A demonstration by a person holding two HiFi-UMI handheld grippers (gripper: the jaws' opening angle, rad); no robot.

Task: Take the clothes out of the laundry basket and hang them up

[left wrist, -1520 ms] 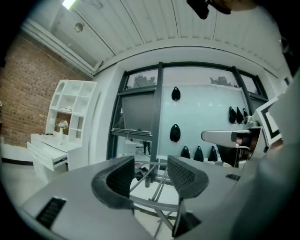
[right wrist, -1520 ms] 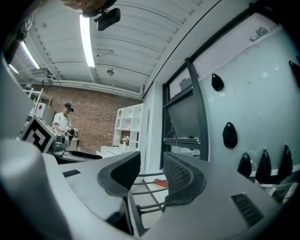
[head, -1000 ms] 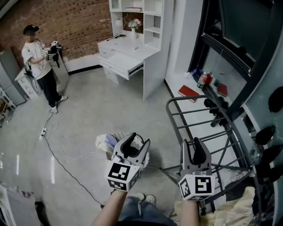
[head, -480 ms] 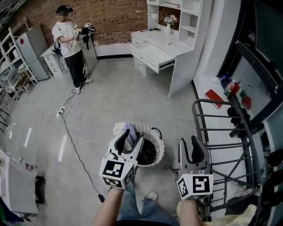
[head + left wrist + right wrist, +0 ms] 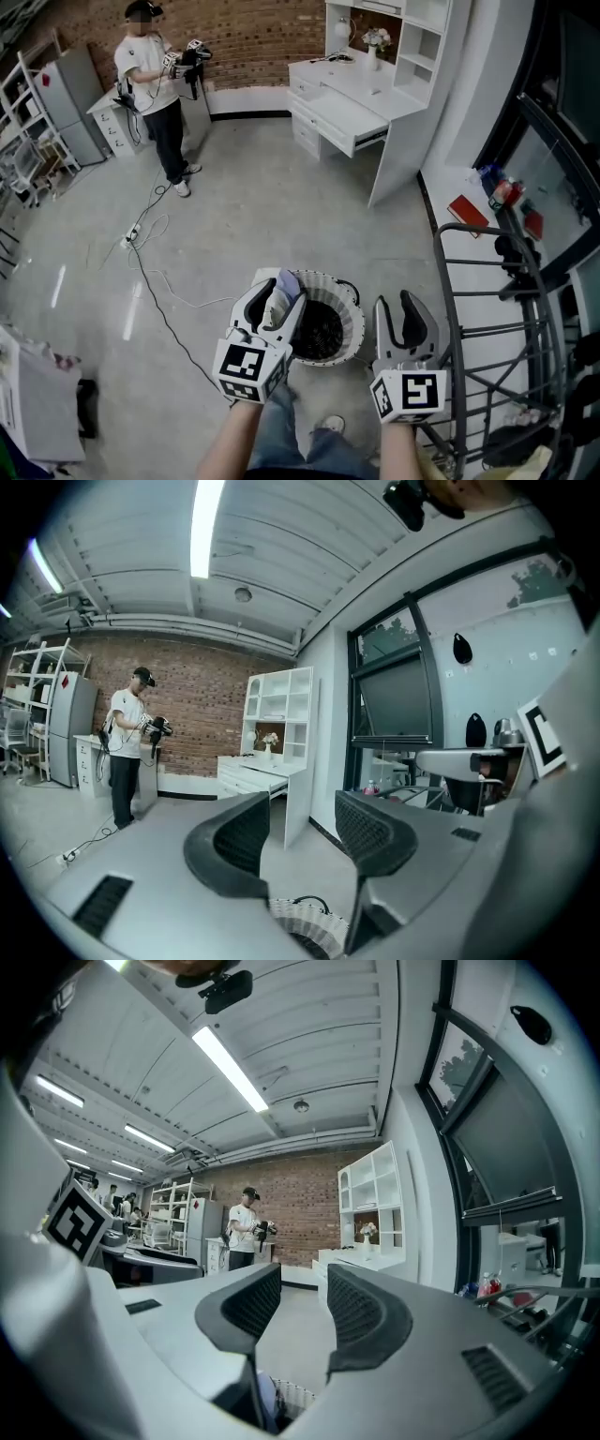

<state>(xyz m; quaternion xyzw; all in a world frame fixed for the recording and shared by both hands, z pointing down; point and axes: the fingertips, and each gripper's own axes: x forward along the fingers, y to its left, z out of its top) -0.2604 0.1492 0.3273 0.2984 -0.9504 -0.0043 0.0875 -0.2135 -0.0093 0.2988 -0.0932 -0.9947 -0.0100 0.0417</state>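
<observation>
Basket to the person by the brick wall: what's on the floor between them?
Only loose cables and a power strip on the floor, seen in the head view.

The laundry basket (image 5: 349, 309) stands on the floor (image 5: 262, 216) (a garment (image 5: 285, 283) over its left rim), drying rack (image 5: 448, 300) right of it, table (image 5: 347, 94) far behind.

1. I can read no words, brands or numbers anywhere from here.
2. The cubes on the left gripper (image 5: 281, 298) and right gripper (image 5: 397, 304) carry only black-and-white square markers, no letters.
3. The grey fridge (image 5: 58, 733) bears a small red diamond sticker; any print on it is too small to tell.
</observation>
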